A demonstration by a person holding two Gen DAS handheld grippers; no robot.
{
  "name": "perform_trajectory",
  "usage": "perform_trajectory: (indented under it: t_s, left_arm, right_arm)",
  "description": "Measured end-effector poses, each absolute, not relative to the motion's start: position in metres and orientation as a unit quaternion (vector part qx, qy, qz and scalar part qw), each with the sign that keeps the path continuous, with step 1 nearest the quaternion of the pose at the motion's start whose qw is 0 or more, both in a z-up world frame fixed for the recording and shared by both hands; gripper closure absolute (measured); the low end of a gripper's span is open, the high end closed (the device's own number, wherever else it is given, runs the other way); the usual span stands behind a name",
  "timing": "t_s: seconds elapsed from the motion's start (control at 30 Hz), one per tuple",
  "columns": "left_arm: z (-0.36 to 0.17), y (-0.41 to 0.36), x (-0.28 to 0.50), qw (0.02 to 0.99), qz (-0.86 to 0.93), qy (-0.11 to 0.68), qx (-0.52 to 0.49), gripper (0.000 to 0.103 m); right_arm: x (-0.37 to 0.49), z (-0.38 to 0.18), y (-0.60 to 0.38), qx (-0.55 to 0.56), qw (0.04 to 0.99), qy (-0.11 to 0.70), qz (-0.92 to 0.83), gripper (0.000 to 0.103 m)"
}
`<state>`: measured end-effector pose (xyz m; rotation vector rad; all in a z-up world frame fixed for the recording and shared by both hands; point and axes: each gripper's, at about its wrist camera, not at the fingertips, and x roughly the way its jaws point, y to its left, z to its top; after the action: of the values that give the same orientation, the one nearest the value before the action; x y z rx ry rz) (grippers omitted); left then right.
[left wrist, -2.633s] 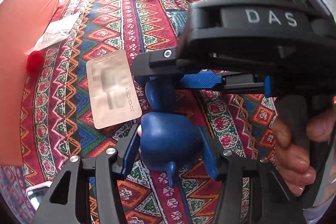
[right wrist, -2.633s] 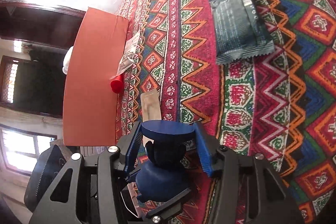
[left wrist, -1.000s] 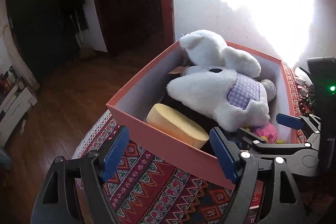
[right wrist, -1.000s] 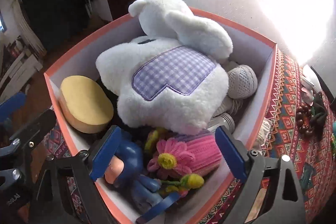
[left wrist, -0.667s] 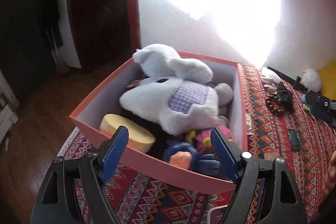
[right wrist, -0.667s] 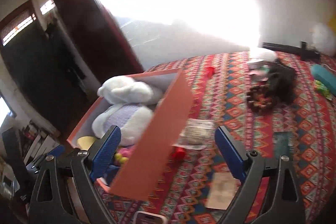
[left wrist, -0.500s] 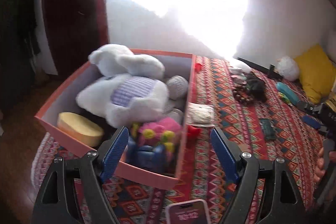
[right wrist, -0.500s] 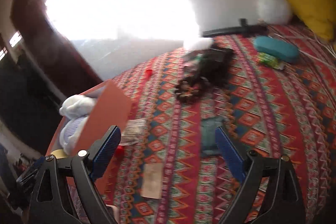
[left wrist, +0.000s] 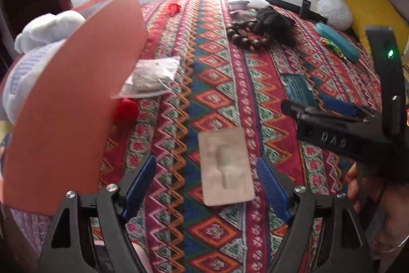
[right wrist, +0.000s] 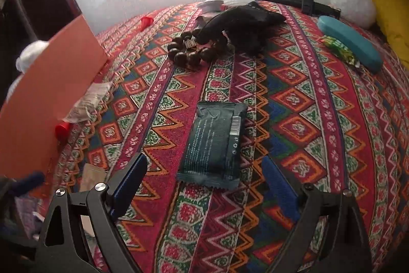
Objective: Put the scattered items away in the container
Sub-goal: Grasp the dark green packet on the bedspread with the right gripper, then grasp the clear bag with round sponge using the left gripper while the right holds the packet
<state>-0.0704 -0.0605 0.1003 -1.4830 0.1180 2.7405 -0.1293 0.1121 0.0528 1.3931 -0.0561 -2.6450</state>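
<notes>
both grippers hang released over the patterned cloth [right wrist: 294, 99], the left gripper [left wrist: 209, 186] above a pale packet [left wrist: 226, 165], the right gripper [right wrist: 204, 188] above a dark packet [right wrist: 214, 142], the orange box [left wrist: 71, 99] left of both, white wall behind.

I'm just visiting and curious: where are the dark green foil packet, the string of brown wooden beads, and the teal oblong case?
dark green foil packet [right wrist: 213, 142], right wrist view, middle.
brown wooden beads [right wrist: 190, 53], right wrist view, a front bead.
teal oblong case [right wrist: 350, 41], right wrist view, lid.
</notes>
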Motion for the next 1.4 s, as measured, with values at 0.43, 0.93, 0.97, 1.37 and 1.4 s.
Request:
perform_trajectory:
  t_s: [0.43,0.93,0.97,1.37,1.4]
  left_arm:
    - [0.052,-0.060,-0.206,-0.072,0.852,0.145,-0.497,0.017]
    - [0.117,-0.095,-0.154,0.039,0.876,-0.030,-0.480,0.103]
    - [0.127,-0.095,-0.153,0.031,0.879,-0.022,-0.474,0.103]
    - [0.062,-0.103,-0.230,-0.078,0.836,-0.006,-0.542,0.059]
    - [0.061,-0.109,-0.228,-0.087,0.837,-0.037,-0.539,0.059]
  right_arm:
    - [-0.147,0.060,0.166,0.478,0.135,-0.187,-0.847,0.059]
    - [-0.147,0.068,0.181,0.463,0.152,-0.239,-0.840,0.059]
    - [-0.147,0.068,0.181,0.463,0.154,-0.244,-0.838,0.059]
    - [-0.145,0.080,0.181,0.450,0.171,-0.252,-0.839,0.058]
    - [-0.145,0.081,0.183,0.448,0.172,-0.257,-0.839,0.057]
